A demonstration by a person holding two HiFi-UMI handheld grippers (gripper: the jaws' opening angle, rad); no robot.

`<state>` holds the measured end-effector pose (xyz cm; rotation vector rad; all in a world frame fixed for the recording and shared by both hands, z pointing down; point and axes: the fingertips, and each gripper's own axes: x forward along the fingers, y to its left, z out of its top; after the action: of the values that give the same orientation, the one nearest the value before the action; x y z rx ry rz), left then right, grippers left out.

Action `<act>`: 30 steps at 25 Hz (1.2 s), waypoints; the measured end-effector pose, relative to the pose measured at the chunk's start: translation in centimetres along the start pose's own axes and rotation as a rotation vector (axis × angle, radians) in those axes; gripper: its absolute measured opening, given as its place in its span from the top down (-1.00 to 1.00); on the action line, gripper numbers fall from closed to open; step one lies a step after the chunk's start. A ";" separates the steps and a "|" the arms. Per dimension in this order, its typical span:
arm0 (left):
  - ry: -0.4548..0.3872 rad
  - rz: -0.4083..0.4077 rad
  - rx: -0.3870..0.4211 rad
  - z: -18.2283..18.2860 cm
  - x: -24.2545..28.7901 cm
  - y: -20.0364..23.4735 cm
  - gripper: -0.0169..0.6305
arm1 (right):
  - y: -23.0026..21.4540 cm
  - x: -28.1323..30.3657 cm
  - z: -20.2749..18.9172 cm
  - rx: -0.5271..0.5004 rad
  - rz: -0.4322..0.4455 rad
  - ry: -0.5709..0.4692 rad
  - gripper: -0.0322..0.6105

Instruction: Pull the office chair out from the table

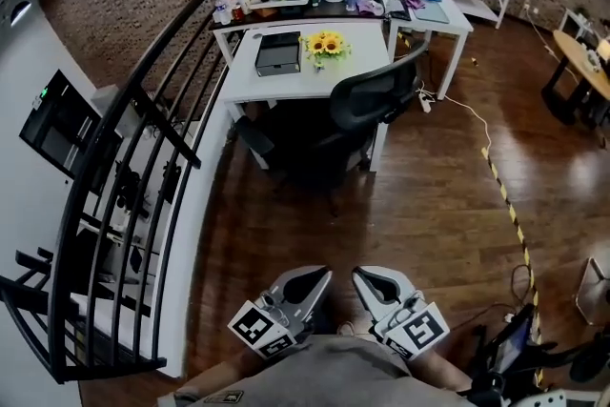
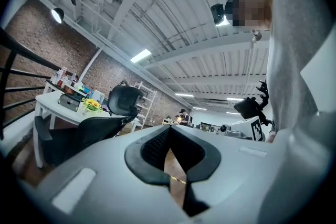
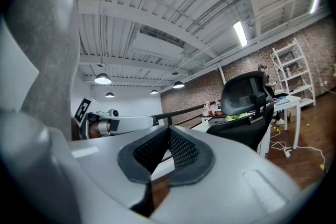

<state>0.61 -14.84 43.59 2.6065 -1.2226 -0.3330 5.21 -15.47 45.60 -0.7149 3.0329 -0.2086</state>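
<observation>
The black office chair (image 1: 374, 95) stands upright at twelve o'clock from the person and is not yet pulled out. Its seat is tucked under the near edge of the white worktop (image 1: 367, 41), towards that worktop's five o'clock corner. The curved back, topped by a headrest, faces away from the worktop and is turned slightly towards four o'clock. Armrests flank the seat.

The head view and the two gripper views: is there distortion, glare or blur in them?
Head view: strong wide-angle bending, so the black railing curves, and the wood floor shows soft glare at right. Left gripper view: dark round border; the ceiling lamp is overexposed. Right gripper view: same border; the office chair looks sharp, the near right gripper soft.
</observation>
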 end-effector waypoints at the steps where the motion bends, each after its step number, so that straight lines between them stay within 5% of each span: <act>1: 0.002 -0.010 -0.003 0.1 0.6 1.1 0.95 | -0.8 0.8 0.0 0.000 -0.011 0.004 0.89; 14: 0.004 -0.141 0.046 7.0 9.0 15.7 0.95 | -11.5 12.5 4.3 -0.038 -0.177 -0.027 0.89; 21: -0.003 -0.159 0.042 8.6 13.1 18.9 0.95 | -15.8 14.5 5.7 -0.050 -0.218 -0.024 0.89; 28: 0.024 -0.086 0.123 8.3 18.3 23.3 0.95 | -21.1 15.2 6.5 -0.068 -0.217 -0.029 0.89; 30: 0.049 -0.047 0.160 8.0 19.9 25.2 0.67 | -22.5 15.0 6.9 -0.069 -0.226 -0.031 0.89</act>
<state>-7.54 -46.85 41.83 2.7643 -1.2207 -0.1853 2.07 -43.00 41.98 -1.0566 2.9379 -0.0950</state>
